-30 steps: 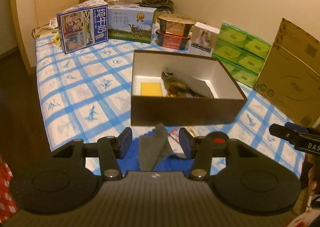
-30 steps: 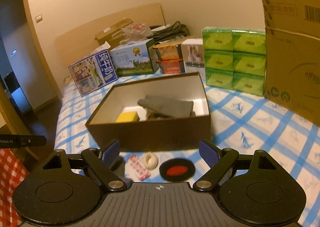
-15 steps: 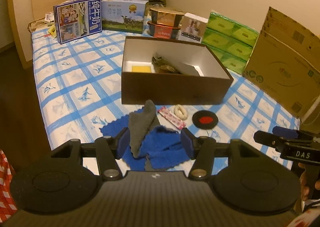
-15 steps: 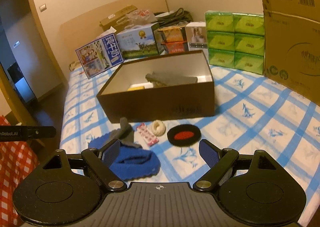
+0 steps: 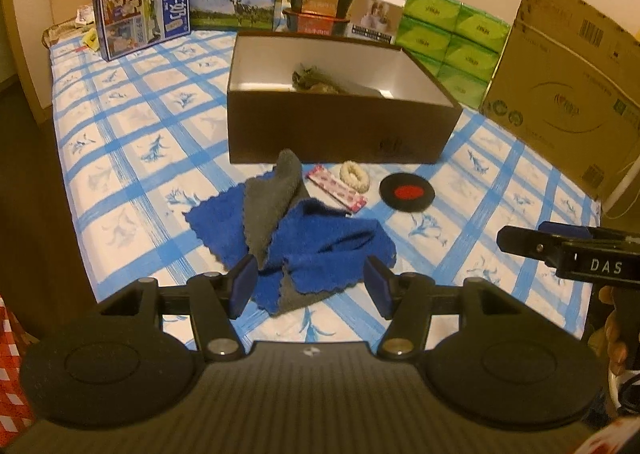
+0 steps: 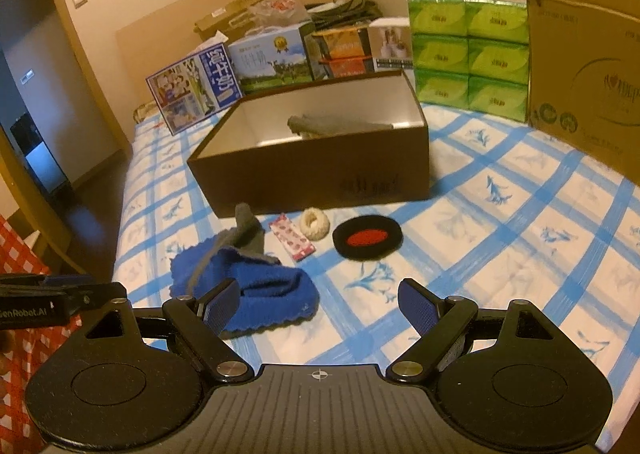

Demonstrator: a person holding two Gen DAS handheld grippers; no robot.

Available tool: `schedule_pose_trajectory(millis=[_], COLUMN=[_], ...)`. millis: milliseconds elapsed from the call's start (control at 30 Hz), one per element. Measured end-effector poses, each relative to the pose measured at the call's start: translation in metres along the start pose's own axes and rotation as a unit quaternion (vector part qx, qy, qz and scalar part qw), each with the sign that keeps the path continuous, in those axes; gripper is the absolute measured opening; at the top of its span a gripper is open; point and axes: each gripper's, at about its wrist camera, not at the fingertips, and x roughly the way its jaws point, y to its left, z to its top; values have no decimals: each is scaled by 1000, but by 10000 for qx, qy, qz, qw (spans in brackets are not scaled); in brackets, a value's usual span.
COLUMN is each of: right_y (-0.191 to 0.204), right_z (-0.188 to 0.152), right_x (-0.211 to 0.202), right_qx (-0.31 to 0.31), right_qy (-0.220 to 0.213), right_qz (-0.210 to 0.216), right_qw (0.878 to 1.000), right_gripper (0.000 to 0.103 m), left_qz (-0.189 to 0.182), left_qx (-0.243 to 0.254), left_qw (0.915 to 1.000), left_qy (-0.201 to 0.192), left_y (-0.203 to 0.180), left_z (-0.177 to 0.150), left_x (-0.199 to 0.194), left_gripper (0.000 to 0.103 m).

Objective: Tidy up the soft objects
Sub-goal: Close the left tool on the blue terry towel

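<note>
Blue checked cloth covers the surface where a brown box stands open, white inside, with some grey fabric lying in it. In front of the box lies a crumpled blue towel with a grey cloth draped over its left part. Just to their right sit a pink patterned packet, a cream ring-shaped scrunchie and a black round pad with a red centre.

A second ago the left wrist view showed the box filling the middle and only a corner of the cloths; now the box sits farther off and the whole pile is in view. The left gripper hangs just above the near edge of the blue towel; its jaws have just been opening and stand half apart, gripping nothing. The right gripper is spread wide and empty, to the right of the towel, with its left finger overlapping the towel's edge in the right wrist view.
</note>
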Motion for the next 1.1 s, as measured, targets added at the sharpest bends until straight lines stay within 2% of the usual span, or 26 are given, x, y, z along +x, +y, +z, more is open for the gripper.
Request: schedule_pose_trajectory(millis=[167, 367, 533, 800, 1100], right_y=[-3, -9, -15, -24, -40], right_z=[-6, -11, -15, -21, -27], right_x=[13, 27, 42, 65, 85], right_qx=[70, 155, 240, 388, 658], right_qy=[156, 295, 465, 704, 918], right_qz=[-32, -104, -146, -246, -364], right_qw=[9998, 9994, 9985, 9965, 9929], right_gripper=[86, 86, 86, 86, 86], left_qz=[-91, -162, -49, 31, 287], left_qx=[40, 16, 167, 686, 1495], left_qw=[9999, 9997, 9996, 9970, 9870], left_qy=[84, 162, 221, 347, 510], left_y=[1, 4, 2, -9, -30], left_z=[-7, -12, -15, -21, -31], left_x=[18, 35, 52, 86, 129], left_gripper=[61, 62, 67, 69, 69])
